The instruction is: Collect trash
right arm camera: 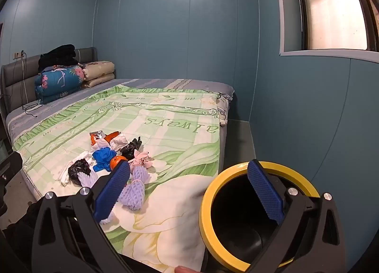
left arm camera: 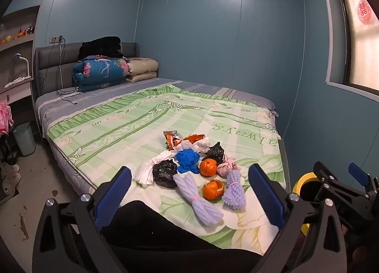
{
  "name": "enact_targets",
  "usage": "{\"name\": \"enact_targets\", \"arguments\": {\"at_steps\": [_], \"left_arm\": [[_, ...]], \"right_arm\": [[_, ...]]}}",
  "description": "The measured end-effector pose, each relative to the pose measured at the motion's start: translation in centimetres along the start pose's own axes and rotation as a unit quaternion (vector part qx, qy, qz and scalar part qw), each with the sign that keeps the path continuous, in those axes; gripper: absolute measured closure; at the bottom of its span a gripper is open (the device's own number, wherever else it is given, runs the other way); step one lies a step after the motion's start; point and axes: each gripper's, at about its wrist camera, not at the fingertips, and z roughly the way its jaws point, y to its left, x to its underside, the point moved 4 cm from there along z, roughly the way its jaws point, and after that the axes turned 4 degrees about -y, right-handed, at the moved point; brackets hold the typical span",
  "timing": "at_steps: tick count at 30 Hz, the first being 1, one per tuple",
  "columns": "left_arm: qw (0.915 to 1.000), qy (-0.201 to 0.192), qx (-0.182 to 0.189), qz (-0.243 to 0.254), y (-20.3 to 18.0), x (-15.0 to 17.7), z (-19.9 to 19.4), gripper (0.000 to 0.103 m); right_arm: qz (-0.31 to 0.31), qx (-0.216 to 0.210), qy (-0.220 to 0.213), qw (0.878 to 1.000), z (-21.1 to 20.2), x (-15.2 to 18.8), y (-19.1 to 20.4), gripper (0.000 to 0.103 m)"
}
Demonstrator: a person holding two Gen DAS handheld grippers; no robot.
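Trash pile [left arm camera: 189,166] sits on the near part of the green floral bedspread [left arm camera: 142,116]: two black crumpled bags, a blue bag [left arm camera: 187,160], white tissue wads, a pink knotted bag, an orange snack wrapper [left arm camera: 174,140], two orange peels [left arm camera: 212,189], two lilac foam fruit nets [left arm camera: 197,198]. Yellow-rimmed black bin [right arm camera: 236,261] stands right of the bed, near. Left gripper [left arm camera: 189,198] spread wide, empty, just short of the pile. Right gripper [right arm camera: 189,197] spread wide, empty, over the bin's rim.
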Motion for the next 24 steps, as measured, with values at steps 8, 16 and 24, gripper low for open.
{"name": "enact_targets", "arguments": {"at_steps": [8,16,24], "left_arm": [[1.0,0.0,-0.002,0.004,-0.02,0.0,0.0,0.008],[1.0,0.002,-0.004,0.001,0.26,0.63,0.42,0.008],[1.0,0.005,-0.003,0.0,0.31,0.51,0.28,0.008]], "right_arm": [[-0.001,-0.001,0.001,1.0,0.05,0.06,-0.06,0.008],[-0.001,-0.001,0.003,1.0,0.21,0.0,-0.07,0.008],[0.0,-0.001,0.005,1.0,0.27,-0.11,-0.13,0.008]]}}
